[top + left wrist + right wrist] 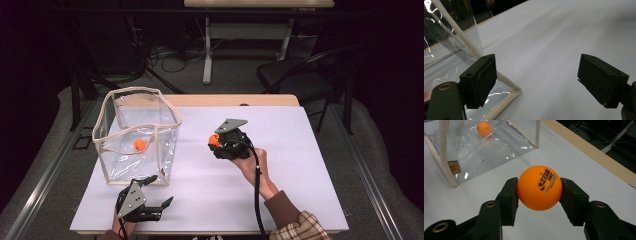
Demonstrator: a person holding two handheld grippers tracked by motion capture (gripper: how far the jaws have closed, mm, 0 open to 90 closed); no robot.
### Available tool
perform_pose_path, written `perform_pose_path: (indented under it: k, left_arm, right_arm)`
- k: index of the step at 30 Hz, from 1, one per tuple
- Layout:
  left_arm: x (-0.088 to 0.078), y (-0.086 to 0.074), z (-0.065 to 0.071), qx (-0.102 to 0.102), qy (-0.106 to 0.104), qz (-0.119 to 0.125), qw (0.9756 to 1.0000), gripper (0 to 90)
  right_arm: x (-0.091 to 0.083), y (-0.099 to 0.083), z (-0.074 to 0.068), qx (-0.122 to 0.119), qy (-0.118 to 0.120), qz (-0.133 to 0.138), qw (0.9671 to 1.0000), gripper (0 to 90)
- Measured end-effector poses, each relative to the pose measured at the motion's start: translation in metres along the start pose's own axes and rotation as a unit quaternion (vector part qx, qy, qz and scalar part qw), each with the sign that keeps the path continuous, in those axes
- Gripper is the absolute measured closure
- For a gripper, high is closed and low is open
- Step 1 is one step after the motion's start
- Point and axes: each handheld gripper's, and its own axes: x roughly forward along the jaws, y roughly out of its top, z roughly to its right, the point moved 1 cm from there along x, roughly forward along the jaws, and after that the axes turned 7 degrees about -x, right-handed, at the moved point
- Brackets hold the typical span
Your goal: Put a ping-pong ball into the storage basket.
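The right gripper (pixel 539 188) pinches an orange ball (pixel 539 188) between its two black pads, one pad pressed to each side, so the ball sits clear of the white table top (pixel 280 150). Being round, the ball has no long axis to speak of; what gives it a facing is its dark printed lettering, which in the right gripper view is turned up toward the camera and runs slantwise, rising to the right. In the high view the ball shows as an orange spot (pixel 214 140) at the gripper's left-hand tip, held above the middle of the table, just to the right of the clear plastic box (pixel 150 131). That box stands upright with its mouth open to the top, edged in pale trim, and a second orange ball (pixel 140 145) lies on its floor. The left gripper (pixel 157 191) rests low at the near edge, just beside the box's near corner, jaws spread wide with nothing between them.
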Motion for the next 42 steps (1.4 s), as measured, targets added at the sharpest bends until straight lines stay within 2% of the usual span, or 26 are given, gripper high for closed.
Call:
perform_pose_path:
  k: [42]
  left_arm:
    - [0.000,0.000,0.000,0.001,-0.002,0.000,1.0000,15.9]
  right_arm:
    - [0.004,0.041,0.003,-0.021,0.000,0.005,0.9998,50.6]
